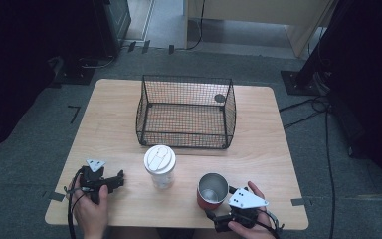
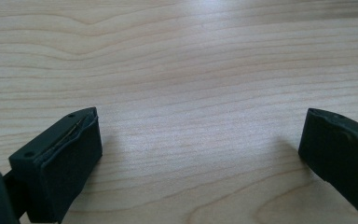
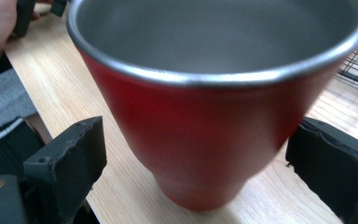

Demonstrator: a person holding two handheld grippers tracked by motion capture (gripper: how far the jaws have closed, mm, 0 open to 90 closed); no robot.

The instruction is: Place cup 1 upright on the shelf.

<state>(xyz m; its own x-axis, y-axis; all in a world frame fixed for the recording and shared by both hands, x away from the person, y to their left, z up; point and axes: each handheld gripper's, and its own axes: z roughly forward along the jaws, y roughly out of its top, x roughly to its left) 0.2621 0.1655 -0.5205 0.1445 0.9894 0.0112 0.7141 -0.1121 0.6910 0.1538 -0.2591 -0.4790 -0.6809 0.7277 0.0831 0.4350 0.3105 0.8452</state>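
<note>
Around the red cup (image 3: 200, 140), right hand-held gripper (image 3: 193, 158) spread wide, pads apart from its sides.

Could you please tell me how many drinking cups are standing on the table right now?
2. A red metal cup stands near the front right, open-topped; a clear cup with a white lid stands at front centre, before the wire basket. None seems hidden.

No readable text, label, brand or number on anything.
</note>
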